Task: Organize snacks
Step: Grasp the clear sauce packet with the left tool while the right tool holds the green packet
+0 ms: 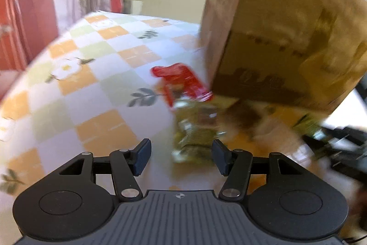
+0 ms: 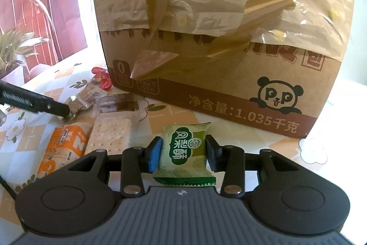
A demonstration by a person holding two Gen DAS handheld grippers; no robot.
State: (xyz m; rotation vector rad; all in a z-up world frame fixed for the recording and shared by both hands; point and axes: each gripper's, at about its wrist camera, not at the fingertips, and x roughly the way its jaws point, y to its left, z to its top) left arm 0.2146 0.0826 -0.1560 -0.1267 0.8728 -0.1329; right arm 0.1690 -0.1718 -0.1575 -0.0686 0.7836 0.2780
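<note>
My right gripper (image 2: 183,154) is shut on a green pastry packet (image 2: 186,150), held just above the table in front of a cardboard box (image 2: 229,38) with a panda print. My left gripper (image 1: 181,156) is open and empty; its view is blurred. Ahead of it lie a greenish clear-wrapped snack (image 1: 195,130) and a red wrapped snack (image 1: 183,82), beside the box (image 1: 286,26). In the right wrist view, an orange packet (image 2: 62,148), a cracker pack (image 2: 110,137), brown wrapped bars (image 2: 88,95) and a red candy (image 2: 102,78) lie to the left.
The checked floral tablecloth (image 1: 80,84) covers the table. The left tool's black finger (image 2: 34,102) reaches in beside the brown bars. A red chair (image 2: 23,15) and a plant (image 2: 13,47) stand beyond the table's far edge.
</note>
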